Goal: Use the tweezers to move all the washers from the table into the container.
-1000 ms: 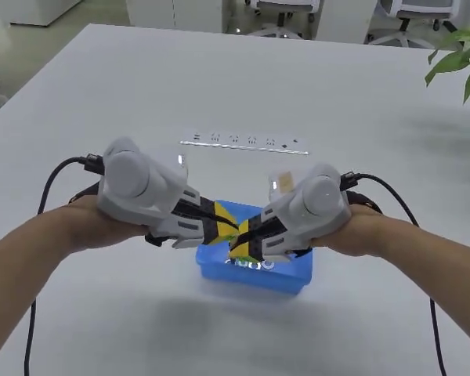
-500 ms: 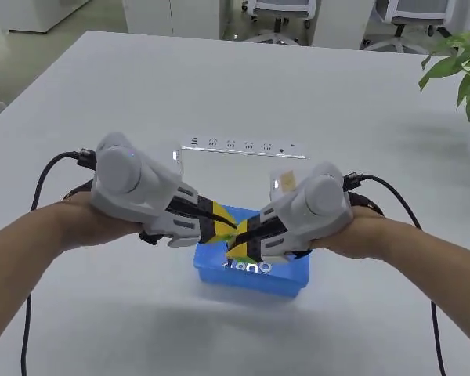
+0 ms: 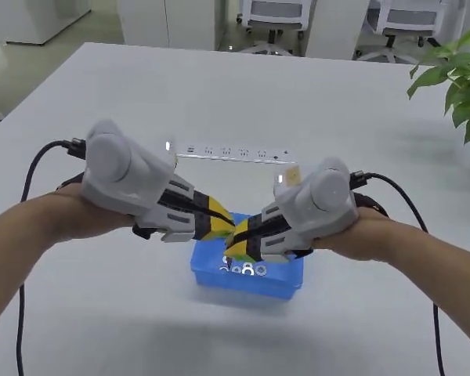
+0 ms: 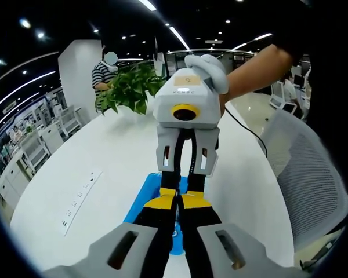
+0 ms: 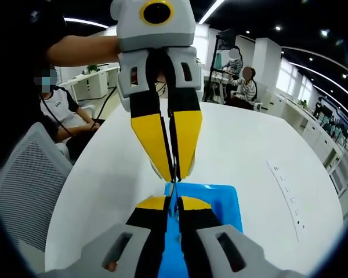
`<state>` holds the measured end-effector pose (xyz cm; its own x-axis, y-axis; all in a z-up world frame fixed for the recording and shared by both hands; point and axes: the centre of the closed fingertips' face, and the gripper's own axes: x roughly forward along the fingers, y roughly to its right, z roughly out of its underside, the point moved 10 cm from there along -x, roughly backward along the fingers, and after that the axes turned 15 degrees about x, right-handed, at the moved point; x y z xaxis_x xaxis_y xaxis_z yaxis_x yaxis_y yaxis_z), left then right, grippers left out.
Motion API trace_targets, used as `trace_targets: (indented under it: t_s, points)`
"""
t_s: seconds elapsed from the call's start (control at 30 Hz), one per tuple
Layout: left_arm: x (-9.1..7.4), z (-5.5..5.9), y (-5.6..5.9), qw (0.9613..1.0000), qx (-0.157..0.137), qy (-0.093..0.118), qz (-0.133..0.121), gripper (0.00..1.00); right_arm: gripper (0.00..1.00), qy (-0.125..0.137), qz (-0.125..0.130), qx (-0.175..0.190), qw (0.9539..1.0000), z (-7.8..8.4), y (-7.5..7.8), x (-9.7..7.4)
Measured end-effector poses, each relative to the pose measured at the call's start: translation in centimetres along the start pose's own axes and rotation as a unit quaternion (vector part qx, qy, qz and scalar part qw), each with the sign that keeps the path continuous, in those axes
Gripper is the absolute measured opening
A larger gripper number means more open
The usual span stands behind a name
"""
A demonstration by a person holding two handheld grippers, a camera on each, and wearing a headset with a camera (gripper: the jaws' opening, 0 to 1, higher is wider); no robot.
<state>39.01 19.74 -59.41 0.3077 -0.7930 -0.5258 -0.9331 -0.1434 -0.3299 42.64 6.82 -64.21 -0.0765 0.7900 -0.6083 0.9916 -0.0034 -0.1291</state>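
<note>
A blue container sits on the white table with several silver washers inside. My left gripper and right gripper meet tip to tip just above it, both shut. In the right gripper view, a thin grey metal sliver, apparently the tweezers, runs from between my right gripper up to the left gripper's yellow fingertips. In the left gripper view, my left gripper touches the right gripper's yellow fingertips over the container.
A white power strip lies on the table beyond the container. A green plant stands at the right edge. Office chairs line the far side. Black cables trail from both grippers. People sit in the background.
The two grippers stay tip to tip and have lifted slightly over the container, so more of the washers show below them. The head camera has shifted.
</note>
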Motion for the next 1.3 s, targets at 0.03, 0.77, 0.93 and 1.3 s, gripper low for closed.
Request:
trace_targets:
  t_s: [0.03,0.77,0.93,1.3]
  points:
    - [-0.1,-0.1,0.1,1.0000,0.001,0.000,0.001,0.06,0.08,0.000,0.001,0.001,1.0000,0.0,-0.1,-0.1]
    - [-1.5,-0.5,2.9,0.9997,-0.008,0.004,0.025,0.06,0.07,-0.029,0.004,-0.011,0.9995,0.3,-3.5,-1.5]
    - [-1.0,0.5,4.3,0.9991,-0.012,-0.014,0.039,0.06,0.07,-0.045,0.002,-0.009,0.9989,1.4,-4.3,-1.2]
    - [0.6,3.0,7.5,0.9961,-0.028,-0.052,0.066,0.06,0.07,-0.083,-0.004,-0.007,0.9965,3.9,-6.4,0.2]
